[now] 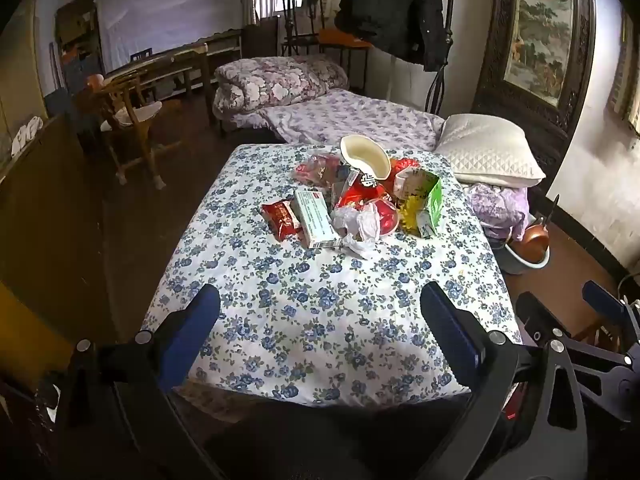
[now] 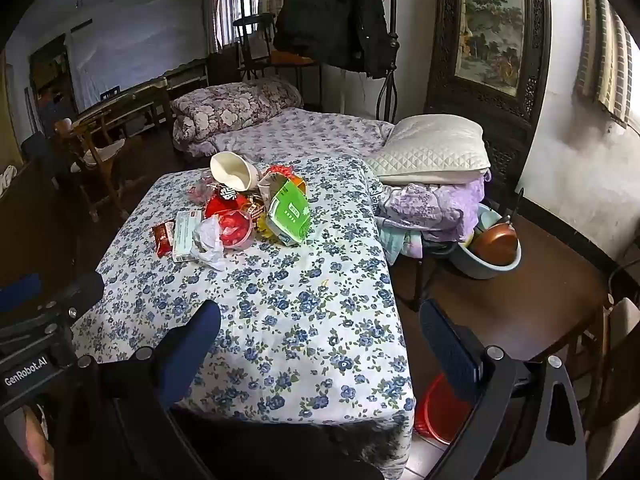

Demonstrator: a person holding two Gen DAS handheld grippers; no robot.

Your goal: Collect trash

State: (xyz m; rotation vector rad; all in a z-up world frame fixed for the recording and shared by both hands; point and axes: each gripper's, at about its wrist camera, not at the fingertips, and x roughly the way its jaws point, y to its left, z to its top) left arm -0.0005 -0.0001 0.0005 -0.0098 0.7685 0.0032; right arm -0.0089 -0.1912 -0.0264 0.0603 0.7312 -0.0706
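Left wrist view: my left gripper [image 1: 320, 312] hangs over the near end of a floral-covered table [image 1: 320, 344], its blue fingers spread wide and holding nothing. Trash [image 1: 352, 200] sits heaped near the table's far end, well apart from both tools: a cream bowl [image 1: 366, 156] tipped on top, a green carton [image 1: 430, 200], a white box [image 1: 318, 218], a red wrapper [image 1: 282, 218], crumpled plastic [image 1: 360, 226]. My right gripper [image 2: 320, 320] waits alongside, fingers also spread and empty, apparently ready for a first reach. A red bin [image 2: 434, 408] shows by the table's near right corner, probably for the trash.
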